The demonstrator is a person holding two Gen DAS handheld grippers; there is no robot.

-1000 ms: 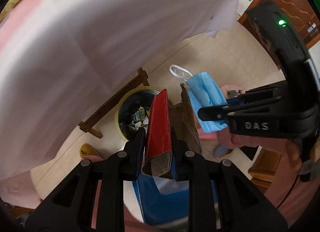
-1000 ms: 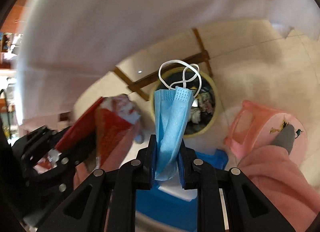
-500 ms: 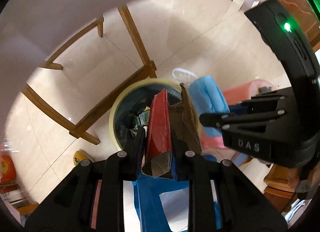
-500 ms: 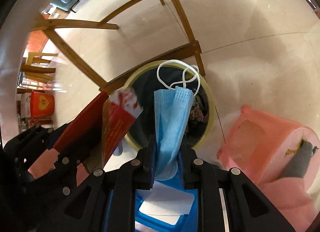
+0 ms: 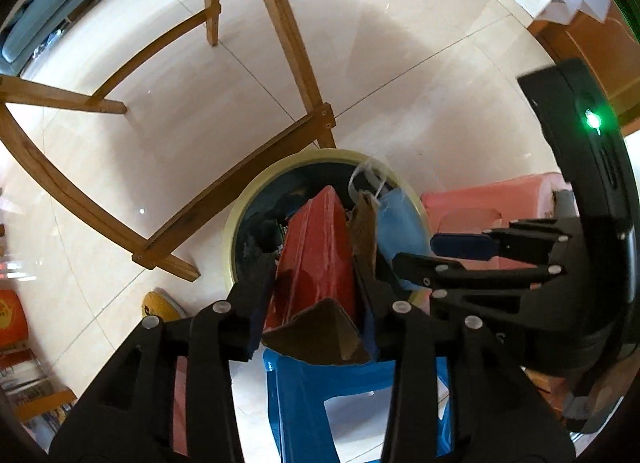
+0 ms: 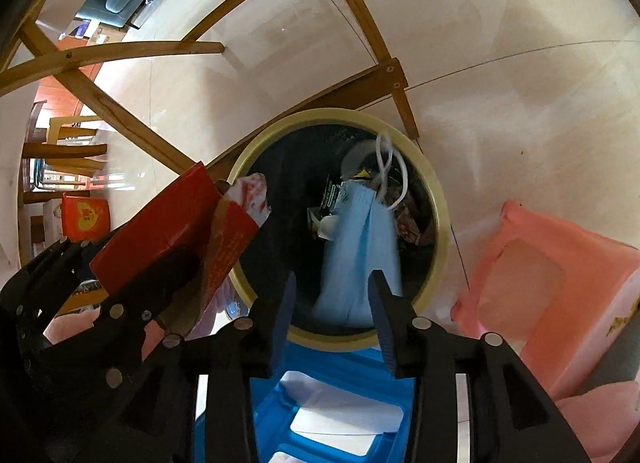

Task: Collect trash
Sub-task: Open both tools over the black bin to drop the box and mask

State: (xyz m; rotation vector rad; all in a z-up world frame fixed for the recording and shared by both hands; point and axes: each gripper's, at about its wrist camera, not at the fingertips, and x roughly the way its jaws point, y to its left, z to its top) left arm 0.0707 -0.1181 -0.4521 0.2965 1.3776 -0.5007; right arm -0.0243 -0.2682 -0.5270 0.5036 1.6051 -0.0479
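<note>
Floor tiles carried the round yellow-rimmed trash bin (image 6: 438, 199), pressed against a wooden table leg frame (image 5: 240, 183). I held both tools over its mouth. My left gripper (image 5: 316, 283) was opening, its fingers spreading yet seemingly touching the crushed red cardboard carton (image 5: 320, 239). My right gripper (image 6: 330, 303) was opening too, fingers apart from the blue pleated face mask (image 6: 360, 259), which dropped toward the near rim. I judged both should stay centred until everything cleared inside.

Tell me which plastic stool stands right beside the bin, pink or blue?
Both border the yellow-rimmed bin: the pink plastic stool stands right of it, the blue plastic stool under the claws.
</note>
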